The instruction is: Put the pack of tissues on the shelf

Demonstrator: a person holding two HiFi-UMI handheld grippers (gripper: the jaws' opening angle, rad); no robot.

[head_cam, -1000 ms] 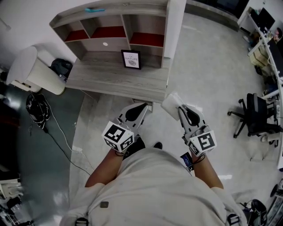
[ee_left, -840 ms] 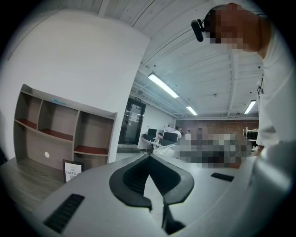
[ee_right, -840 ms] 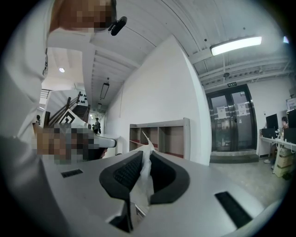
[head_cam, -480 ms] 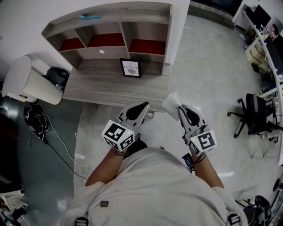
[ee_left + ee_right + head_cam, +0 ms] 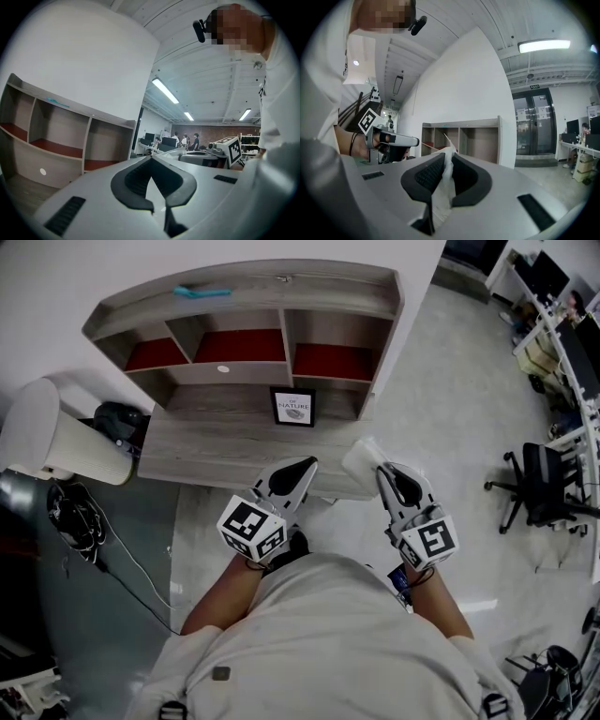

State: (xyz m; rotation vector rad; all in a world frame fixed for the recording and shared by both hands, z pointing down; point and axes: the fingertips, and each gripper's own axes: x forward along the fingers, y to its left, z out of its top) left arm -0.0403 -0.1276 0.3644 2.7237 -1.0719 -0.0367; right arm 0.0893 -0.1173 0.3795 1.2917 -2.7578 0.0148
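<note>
Tissue pack (image 5: 363, 458), crinkly white, pinched in right tool (image 5: 446, 154), left tool (image 5: 151, 159) clenched empty

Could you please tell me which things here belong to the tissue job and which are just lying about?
Job: pack of tissues, held in the right gripper; shelf.
Lying about: framed picture; office chair; teal object atop the shelf; cables.

White tissue pack (image 5: 362, 457) between the jaws

Head view looks steeply down; both gripper views share the shelf (image 5: 309, 292).
</note>
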